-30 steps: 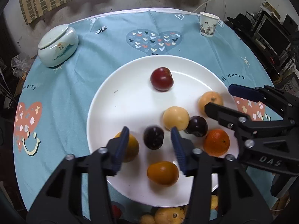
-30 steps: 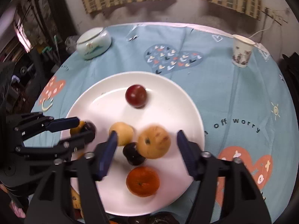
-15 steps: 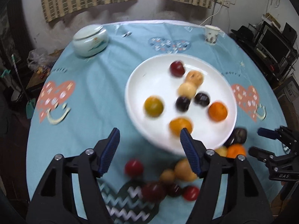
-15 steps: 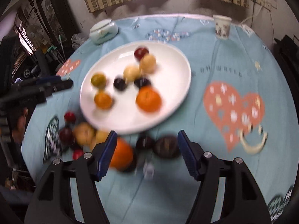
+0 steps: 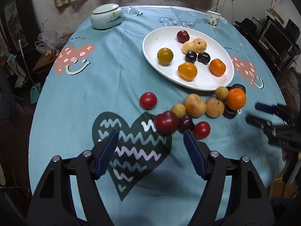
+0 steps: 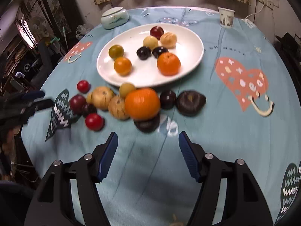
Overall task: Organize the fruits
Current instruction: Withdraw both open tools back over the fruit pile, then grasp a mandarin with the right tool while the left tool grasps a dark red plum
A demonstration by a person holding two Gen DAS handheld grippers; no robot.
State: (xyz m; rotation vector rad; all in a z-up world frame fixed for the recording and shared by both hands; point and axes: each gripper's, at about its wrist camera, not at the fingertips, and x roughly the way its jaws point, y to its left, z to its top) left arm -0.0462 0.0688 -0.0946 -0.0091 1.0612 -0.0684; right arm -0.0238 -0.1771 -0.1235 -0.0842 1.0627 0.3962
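Observation:
A white plate (image 5: 152, 43) (image 6: 195, 45) holds several fruits, among them a red plum (image 5: 182, 36), two dark plums and an orange (image 6: 168, 64). A loose pile of fruit lies on the cloth in front of it: a big orange (image 5: 236, 99) (image 6: 142, 103), tan fruits (image 5: 195, 105), a dark red plum (image 5: 166, 123) and red tomatoes (image 5: 148, 100). My left gripper (image 5: 150, 151) is open and empty, just short of the dark red plum. My right gripper (image 6: 148, 153) is open and empty, short of the big orange.
The round table has a blue patterned cloth (image 5: 97, 86). A lidded ceramic jar (image 5: 106, 16) stands at the far left and a paper cup (image 5: 213, 18) at the far right. The table edge is near both grippers. Furniture surrounds the table.
Both grippers have pulled back and up from over the plate to the near side of the table. The loose pile of fruit has come into view. Both stay open.

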